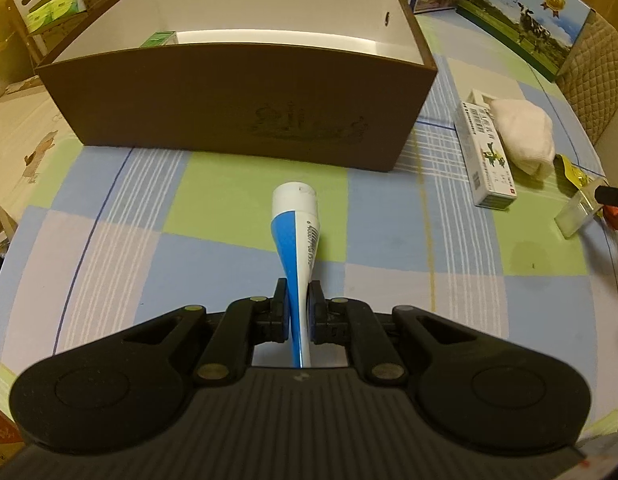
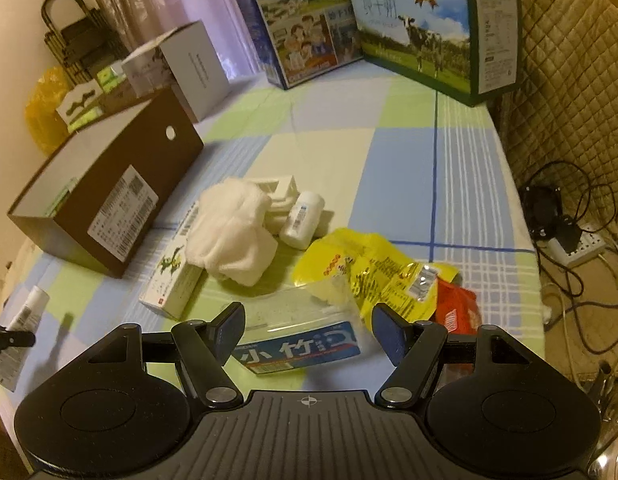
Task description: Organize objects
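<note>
Looking along the left claw (image 1: 298, 300) first: it's clamped on the flat crimped tail of a blue-and-white tube (image 1: 295, 236), white cap pointing forward at the brown box (image 1: 237, 104). The tube hangs out above the checked cloth on the worktop (image 1: 109, 240), short of the box's near wall. I'd guess the job here is dropping it into the box, so the trick is to lift enough that the cap clears that tall front wall, then let go over the white interior, not on the rim. The tail is thin soft plastic and the tube is heavier at the cap end, so it could pivot in the grip if swung fast. The box looks like stiff card, brown outside, smooth white inside, with something green (image 1: 159, 38) already in a far corner.

Over on the right wrist view, the right claw (image 2: 307, 330) is spread wide with nothing in it, hovering over a clear-topped flat pack with a blue label (image 2: 299, 350). That pack is slick and low, so I reckon a grab across its short sides would be safest. Just beyond it sits a crinkly yellow wrapper (image 2: 373, 268), a red packet (image 2: 457, 308), a soft lumpy white cloth (image 2: 233, 236), a small white bottle (image 2: 303, 218) on its side and a slim carton (image 2: 173, 284) partly under the cloth. The brown box sits off to the left, well apart from the heap.
</note>
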A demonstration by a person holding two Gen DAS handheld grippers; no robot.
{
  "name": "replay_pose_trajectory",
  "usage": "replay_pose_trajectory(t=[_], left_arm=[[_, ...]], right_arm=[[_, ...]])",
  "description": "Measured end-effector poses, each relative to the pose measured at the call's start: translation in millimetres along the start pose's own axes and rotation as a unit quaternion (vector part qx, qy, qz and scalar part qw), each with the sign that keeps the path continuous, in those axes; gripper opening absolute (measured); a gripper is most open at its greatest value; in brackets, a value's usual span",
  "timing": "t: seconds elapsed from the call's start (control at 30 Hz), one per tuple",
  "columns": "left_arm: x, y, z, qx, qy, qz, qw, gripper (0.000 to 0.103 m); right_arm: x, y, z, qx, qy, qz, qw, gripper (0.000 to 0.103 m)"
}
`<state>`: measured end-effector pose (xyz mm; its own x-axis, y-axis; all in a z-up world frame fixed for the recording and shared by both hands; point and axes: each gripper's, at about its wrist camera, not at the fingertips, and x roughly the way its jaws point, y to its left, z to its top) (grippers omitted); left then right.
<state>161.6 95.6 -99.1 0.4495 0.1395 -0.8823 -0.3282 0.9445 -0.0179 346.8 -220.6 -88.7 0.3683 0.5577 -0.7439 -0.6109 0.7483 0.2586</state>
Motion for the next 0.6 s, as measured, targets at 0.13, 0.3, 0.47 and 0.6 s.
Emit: replay_pose_trajectory(t=[0.13,0.3,0.47,0.6], left_arm=[[-1.0,3.5,0.2,-0.003,-0.001,0.001,1.0,0.006],[-1.2,8.3,0.7,-0.007,-0.002,0.0,1.0,0.006],[-0.7,14.8,0.0,-0.013,-0.002,-0.001,0.9999,0.006],[-0.5,18.1,-1.1,-0.018,-0.001,-0.002,0.9998,0.006]], right_arm=[[6.4,19.5,-2.1,-0.021,-0.002,-0.013,1.0,0.073],[19.8,45.5,-9.2,-0.077,0.01,-0.026,0.997,0.084],[30.9,60.8,-13.5,-0.099,0.015,-0.052,0.994,0.084],[35.7,70.2,-16.9,-0.111,0.012,-0.063,0.992,0.084]])
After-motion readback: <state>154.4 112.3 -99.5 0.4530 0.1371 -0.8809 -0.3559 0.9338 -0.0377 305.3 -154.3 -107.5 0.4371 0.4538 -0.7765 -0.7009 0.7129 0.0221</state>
